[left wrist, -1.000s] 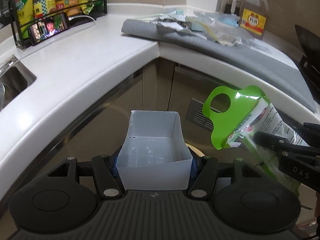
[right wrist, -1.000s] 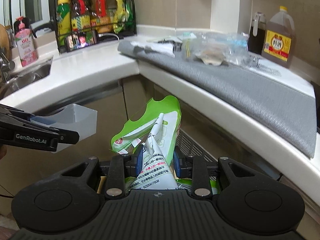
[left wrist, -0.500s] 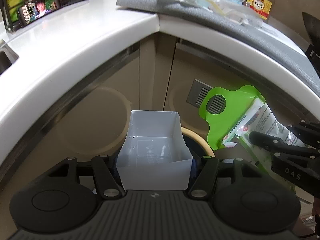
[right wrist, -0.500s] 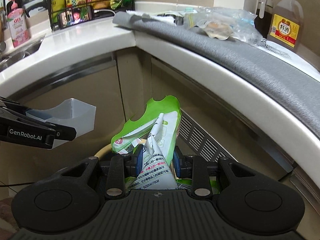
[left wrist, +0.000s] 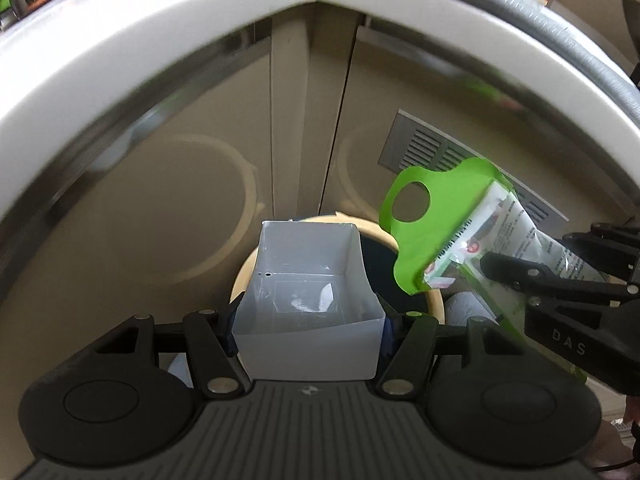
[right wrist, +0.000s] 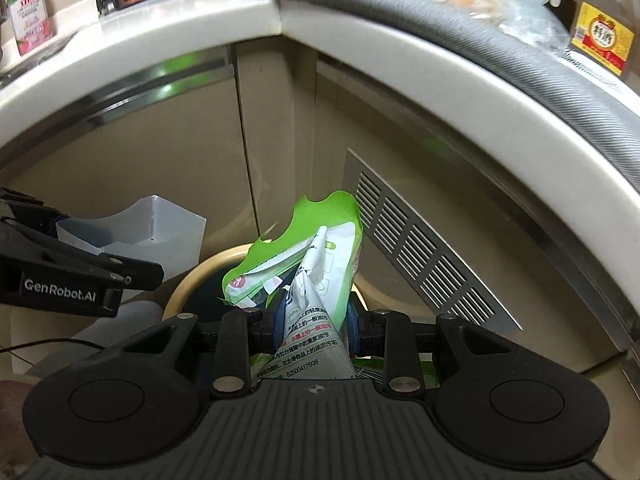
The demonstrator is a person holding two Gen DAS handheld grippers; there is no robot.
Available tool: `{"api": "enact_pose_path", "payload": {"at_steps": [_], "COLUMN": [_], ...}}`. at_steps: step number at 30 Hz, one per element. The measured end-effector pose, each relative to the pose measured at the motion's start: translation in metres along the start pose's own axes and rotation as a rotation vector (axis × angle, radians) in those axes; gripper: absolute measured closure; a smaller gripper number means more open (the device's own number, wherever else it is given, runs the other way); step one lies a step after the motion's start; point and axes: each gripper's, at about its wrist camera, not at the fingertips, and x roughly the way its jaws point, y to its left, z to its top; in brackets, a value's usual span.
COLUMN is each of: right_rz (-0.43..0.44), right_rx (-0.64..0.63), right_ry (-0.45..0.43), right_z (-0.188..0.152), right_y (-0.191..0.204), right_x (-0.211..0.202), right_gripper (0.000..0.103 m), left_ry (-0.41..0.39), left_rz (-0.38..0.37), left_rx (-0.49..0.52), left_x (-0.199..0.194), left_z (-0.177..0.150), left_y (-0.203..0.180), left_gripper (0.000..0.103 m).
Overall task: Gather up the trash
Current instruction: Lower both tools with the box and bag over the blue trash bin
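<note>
My left gripper (left wrist: 308,318) is shut on an empty white plastic box (left wrist: 306,280) and holds it over a round bin with a beige rim (left wrist: 434,300) on the floor. The box also shows at the left of the right wrist view (right wrist: 160,232). My right gripper (right wrist: 310,320) is shut on a crumpled green and white wrapper (right wrist: 316,256), held above the same bin's rim (right wrist: 188,284). In the left wrist view the wrapper (left wrist: 436,224) hangs just right of the box, with the right gripper (left wrist: 560,280) behind it.
Beige cabinet doors (left wrist: 168,216) and a metal vent grille (right wrist: 420,256) stand behind the bin. The white counter edge (right wrist: 180,32) curves overhead, with a grey mat (right wrist: 400,12), plastic bags, an oil bottle (right wrist: 604,36) and a rack of bottles on top.
Both grippers have dropped from counter height down in front of the cabinets, each keeping its load. The bin rim has come into view beneath them.
</note>
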Motion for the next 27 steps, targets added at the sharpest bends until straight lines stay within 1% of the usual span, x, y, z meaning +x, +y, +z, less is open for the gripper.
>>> {"api": "enact_pose_path", "payload": {"at_steps": [8, 12, 19, 22, 25, 27], "right_rz": [0.013, 0.017, 0.044, 0.048, 0.052, 0.061], "right_rx": [-0.005, 0.004, 0.092, 0.121, 0.109, 0.067], "right_ry": [0.068, 0.117, 0.236, 0.268, 0.283, 0.285], "right_z": [0.002, 0.003, 0.007, 0.007, 0.009, 0.010], "right_y": [0.002, -0.001, -0.012, -0.016, -0.016, -0.011], "right_x": [0.033, 0.053, 0.097, 0.111, 0.122, 0.126], "right_gripper": [0.071, 0.071, 0.071, 0.071, 0.071, 0.071], "left_ry": [0.101, 0.157, 0.249, 0.285, 0.323, 0.343], "left_rz": [-0.016, -0.024, -0.026, -0.031, -0.029, -0.029], "left_rx": [0.000, -0.006, 0.018, 0.027, 0.027, 0.028], "left_x": [0.042, 0.062, 0.100, 0.113, 0.128, 0.134], "left_z": [-0.002, -0.001, 0.005, 0.004, 0.003, 0.001], "left_y": [0.001, 0.004, 0.002, 0.001, 0.000, -0.001], "left_gripper": [0.036, 0.036, 0.036, 0.036, 0.036, 0.036]}}
